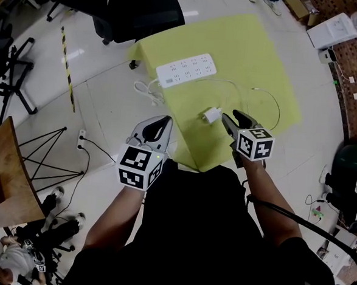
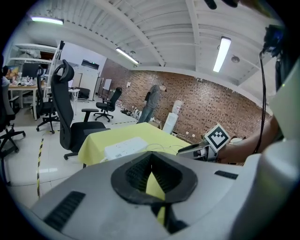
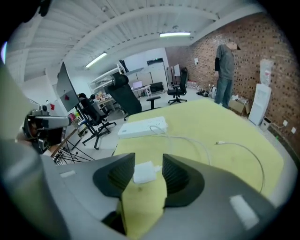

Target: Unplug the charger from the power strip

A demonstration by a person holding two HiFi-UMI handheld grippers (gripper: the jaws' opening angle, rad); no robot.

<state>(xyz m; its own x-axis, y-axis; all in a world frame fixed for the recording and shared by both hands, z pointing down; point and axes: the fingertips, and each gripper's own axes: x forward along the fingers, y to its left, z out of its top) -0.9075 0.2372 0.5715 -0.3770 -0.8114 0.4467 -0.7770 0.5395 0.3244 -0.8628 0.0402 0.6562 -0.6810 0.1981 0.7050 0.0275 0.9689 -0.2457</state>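
Note:
The white charger [image 1: 211, 115] lies unplugged on the yellow tablecloth [image 1: 257, 59], its thin white cable [image 1: 259, 91] looping to the right. The white power strip [image 1: 186, 70] sits farther back on the cloth. My right gripper [image 1: 236, 118] hovers just right of the charger, open. In the right gripper view the charger [image 3: 146, 172] shows in the gap between the jaws, lying on the cloth with no pad pressing it, and the power strip [image 3: 142, 127] is beyond. My left gripper [image 1: 163, 121] is shut and empty at the table's near left corner, pointing toward the strip [image 2: 125, 147].
A black office chair [image 1: 145, 8] stands behind the table. A wooden table [image 1: 6, 169] on black legs is at the left, with a floor socket and cord [image 1: 81, 139] beside it. A white box [image 1: 333, 29] lies at the far right. A person [image 3: 226, 70] stands by the brick wall.

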